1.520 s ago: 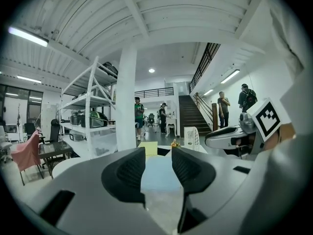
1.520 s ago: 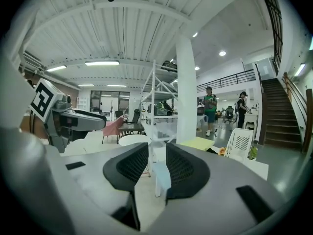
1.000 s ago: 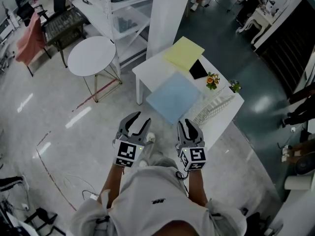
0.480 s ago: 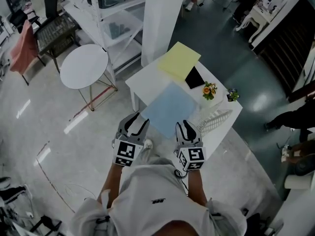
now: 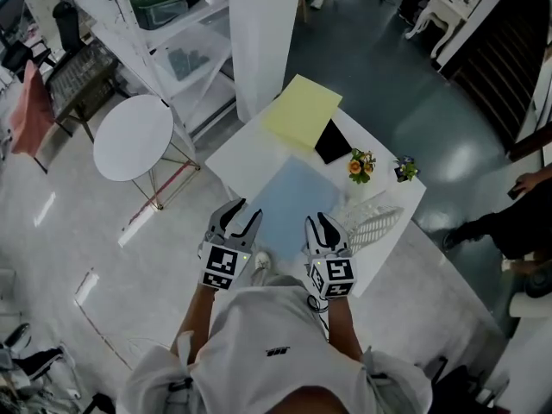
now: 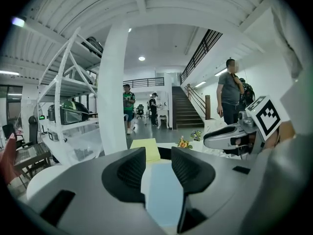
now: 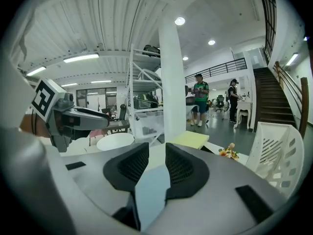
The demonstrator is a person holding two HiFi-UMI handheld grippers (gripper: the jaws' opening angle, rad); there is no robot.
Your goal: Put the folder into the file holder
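Blue folder (image 5: 293, 203) lies flat on the white table (image 5: 235, 149), its near edge just ahead of your two grippers. A white file holder (image 5: 373, 218) stands just beside it on its right, and a yellow folder (image 5: 302, 110) lies beyond it at the far corner. Your left gripper (image 5: 240, 213) and right gripper (image 5: 323, 223) hover side by side over the table's near edge, each with jaws drawn together on nothing.

No text, label or number is legible anywhere
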